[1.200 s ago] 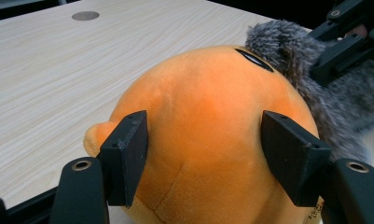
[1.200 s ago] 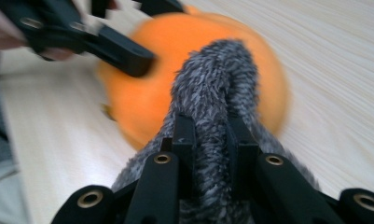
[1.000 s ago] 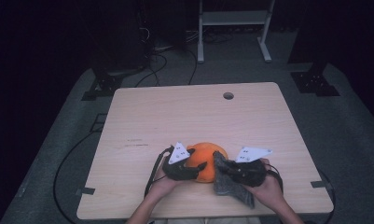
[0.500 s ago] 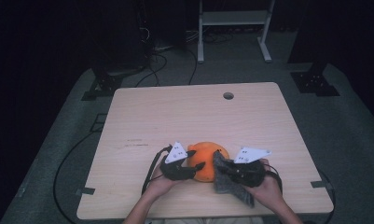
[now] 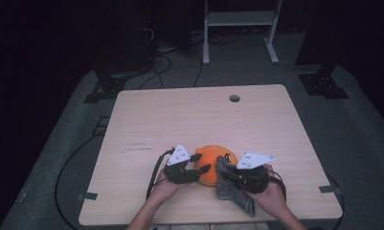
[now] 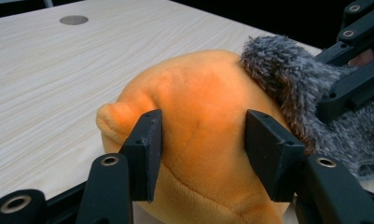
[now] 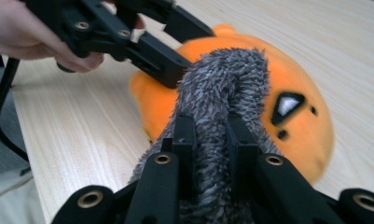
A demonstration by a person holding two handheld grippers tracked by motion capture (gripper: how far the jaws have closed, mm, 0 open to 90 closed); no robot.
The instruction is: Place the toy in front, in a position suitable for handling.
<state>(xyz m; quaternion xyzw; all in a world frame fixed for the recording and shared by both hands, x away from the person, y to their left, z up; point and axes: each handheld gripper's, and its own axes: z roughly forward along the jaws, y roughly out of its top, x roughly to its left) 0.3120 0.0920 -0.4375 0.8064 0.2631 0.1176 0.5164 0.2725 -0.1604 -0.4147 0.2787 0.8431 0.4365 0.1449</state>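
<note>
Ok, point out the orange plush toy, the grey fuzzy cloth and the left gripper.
orange plush toy [image 6: 198, 121], left gripper view, bulging side between the jaws.
grey fuzzy cloth [image 7: 222, 88], right gripper view, raised fold.
left gripper [image 5: 201, 163], high view, between its fingertips.

No readable text, label, brand, number or sign anywhere.

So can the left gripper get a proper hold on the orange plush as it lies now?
Probably yes. The left gripper already has its jaws on either side of the orange plush, having just been closing on it. The grey fuzzy cloth held by the right gripper drapes over the far side, clear of the pads.
</note>
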